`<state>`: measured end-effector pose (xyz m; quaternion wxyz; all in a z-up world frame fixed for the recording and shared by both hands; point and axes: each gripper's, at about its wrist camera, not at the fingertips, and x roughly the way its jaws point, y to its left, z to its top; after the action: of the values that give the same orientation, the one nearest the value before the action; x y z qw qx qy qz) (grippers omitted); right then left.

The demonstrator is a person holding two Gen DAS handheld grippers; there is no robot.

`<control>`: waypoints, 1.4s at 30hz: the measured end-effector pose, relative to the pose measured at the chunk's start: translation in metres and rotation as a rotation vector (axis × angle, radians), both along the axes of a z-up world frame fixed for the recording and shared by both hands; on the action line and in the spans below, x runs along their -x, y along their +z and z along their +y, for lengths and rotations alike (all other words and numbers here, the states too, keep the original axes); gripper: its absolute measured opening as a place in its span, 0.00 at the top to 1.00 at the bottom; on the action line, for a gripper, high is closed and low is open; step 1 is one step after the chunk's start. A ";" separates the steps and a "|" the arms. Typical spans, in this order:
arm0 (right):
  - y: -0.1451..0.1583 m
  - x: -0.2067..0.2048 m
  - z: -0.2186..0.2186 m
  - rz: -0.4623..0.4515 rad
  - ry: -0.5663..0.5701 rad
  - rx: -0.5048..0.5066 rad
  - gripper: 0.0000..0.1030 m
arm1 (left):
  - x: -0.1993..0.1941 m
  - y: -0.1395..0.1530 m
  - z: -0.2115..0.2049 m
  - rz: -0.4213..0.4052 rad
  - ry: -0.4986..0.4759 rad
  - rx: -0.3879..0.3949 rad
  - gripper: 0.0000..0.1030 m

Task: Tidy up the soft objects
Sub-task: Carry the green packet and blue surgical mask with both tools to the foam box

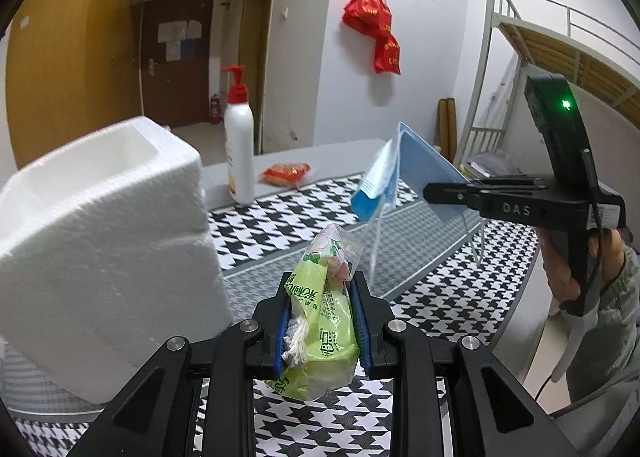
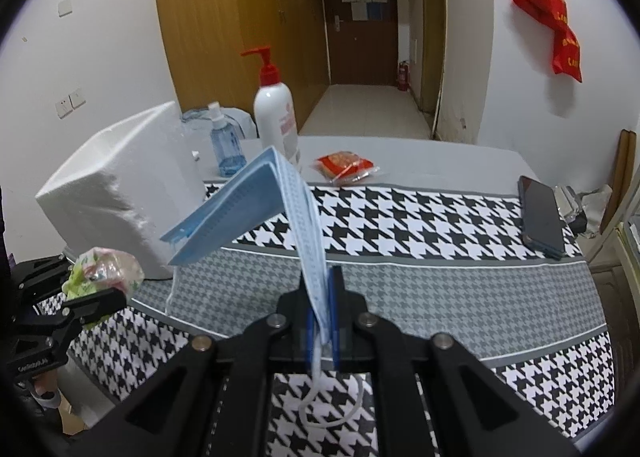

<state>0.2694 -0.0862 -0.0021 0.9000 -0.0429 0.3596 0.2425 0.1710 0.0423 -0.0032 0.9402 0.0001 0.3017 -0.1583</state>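
The left gripper (image 1: 322,321) is clamping a green tissue pack (image 1: 320,333) just beside the white foam box (image 1: 100,241), while the right gripper (image 2: 322,321) is pinching a drooping stack of blue face masks (image 2: 256,201) clear above the houndstooth cloth (image 2: 440,217), probably for boxing both.

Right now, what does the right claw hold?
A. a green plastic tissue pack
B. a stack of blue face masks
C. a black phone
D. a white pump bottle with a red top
B: in the right wrist view the right claw is shut on the stack of blue face masks, which folds over above the houndstooth cloth.
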 end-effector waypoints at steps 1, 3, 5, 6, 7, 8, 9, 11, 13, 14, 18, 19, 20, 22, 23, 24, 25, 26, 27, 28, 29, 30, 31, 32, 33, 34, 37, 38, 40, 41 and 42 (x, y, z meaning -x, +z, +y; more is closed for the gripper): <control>0.002 0.003 0.000 -0.006 0.002 -0.007 0.91 | 0.002 0.002 0.000 -0.006 0.005 -0.003 0.73; 0.008 0.010 0.000 -0.025 0.010 -0.017 0.91 | 0.007 0.007 0.002 -0.022 0.018 -0.008 0.73; 0.013 0.016 0.001 -0.037 0.019 -0.027 0.91 | 0.012 0.010 0.007 -0.031 0.031 -0.008 0.73; 0.015 0.018 0.002 -0.042 0.024 -0.031 0.91 | 0.015 0.012 0.009 -0.038 0.036 -0.007 0.73; 0.018 0.021 0.003 -0.049 0.027 -0.036 0.91 | 0.017 0.014 0.011 -0.045 0.043 -0.008 0.73; 0.020 0.024 0.003 -0.056 0.032 -0.040 0.91 | 0.020 0.017 0.012 -0.053 0.054 -0.010 0.73; 0.021 0.026 0.004 -0.062 0.037 -0.041 0.91 | 0.022 0.018 0.014 -0.058 0.060 -0.010 0.73; 0.025 0.031 0.006 -0.070 0.041 -0.049 0.91 | 0.027 0.022 0.017 -0.070 0.073 -0.010 0.73; 0.027 0.034 0.007 -0.075 0.048 -0.055 0.91 | 0.032 0.026 0.021 -0.083 0.091 -0.007 0.73; 0.028 0.036 0.008 -0.079 0.050 -0.060 0.91 | 0.034 0.029 0.023 -0.091 0.099 -0.003 0.73; 0.033 0.043 0.012 -0.092 0.064 -0.080 0.91 | 0.044 0.040 0.034 -0.128 0.151 -0.007 0.73; 0.035 0.045 0.014 -0.098 0.071 -0.083 0.91 | 0.045 0.042 0.036 -0.135 0.160 -0.010 0.73; 0.036 0.047 0.016 -0.102 0.077 -0.084 0.91 | 0.047 0.044 0.037 -0.143 0.173 -0.016 0.73; 0.039 0.050 0.021 -0.111 0.092 -0.087 0.91 | 0.051 0.047 0.039 -0.164 0.195 -0.028 0.73; 0.040 0.052 0.023 -0.114 0.100 -0.090 0.91 | 0.054 0.049 0.041 -0.173 0.204 -0.032 0.73; 0.042 0.054 0.026 -0.118 0.109 -0.091 0.91 | 0.055 0.050 0.041 -0.179 0.211 -0.033 0.73; 0.043 0.055 0.027 -0.121 0.115 -0.091 0.91 | 0.057 0.052 0.042 -0.184 0.221 -0.034 0.73; 0.044 0.055 0.030 -0.124 0.122 -0.093 0.91 | 0.057 0.054 0.044 -0.189 0.230 -0.037 0.73; 0.046 0.056 0.031 -0.126 0.128 -0.095 0.91 | 0.059 0.055 0.045 -0.195 0.240 -0.041 0.73; 0.047 0.057 0.034 -0.129 0.138 -0.096 0.91 | 0.060 0.056 0.047 -0.198 0.249 -0.044 0.73; 0.048 0.058 0.036 -0.132 0.143 -0.096 0.91 | 0.061 0.056 0.049 -0.200 0.257 -0.045 0.73; 0.050 0.059 0.038 -0.136 0.151 -0.097 0.91 | 0.062 0.057 0.051 -0.204 0.269 -0.046 0.73; 0.051 0.060 0.040 -0.139 0.157 -0.098 0.91 | 0.064 0.059 0.055 -0.206 0.277 -0.047 0.73; 0.052 0.061 0.043 -0.142 0.164 -0.097 0.91 | 0.064 0.060 0.058 -0.210 0.289 -0.047 0.73; 0.053 0.062 0.045 -0.144 0.169 -0.097 0.91 | 0.066 0.061 0.060 -0.214 0.299 -0.048 0.73; 0.054 0.062 0.047 -0.146 0.174 -0.098 0.91 | 0.068 0.062 0.063 -0.217 0.307 -0.048 0.73; 0.057 0.062 0.055 -0.151 0.193 -0.096 0.91 | 0.072 0.065 0.070 -0.226 0.334 -0.048 0.73; 0.057 0.062 0.058 -0.151 0.198 -0.094 0.91 | 0.073 0.066 0.073 -0.230 0.346 -0.048 0.73; 0.058 0.062 0.064 -0.150 0.208 -0.092 0.91 | 0.075 0.067 0.076 -0.233 0.362 -0.054 0.73; 0.059 0.062 0.066 -0.149 0.211 -0.093 0.91 | 0.076 0.068 0.079 -0.234 0.373 -0.057 0.73; 0.059 0.062 0.069 -0.149 0.216 -0.093 0.91 | 0.077 0.068 0.081 -0.237 0.379 -0.058 0.73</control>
<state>0.2075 -0.0172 0.0573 0.8939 -0.0576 0.2737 0.3504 0.0943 0.1235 0.0649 0.9816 -0.0113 0.1882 0.0312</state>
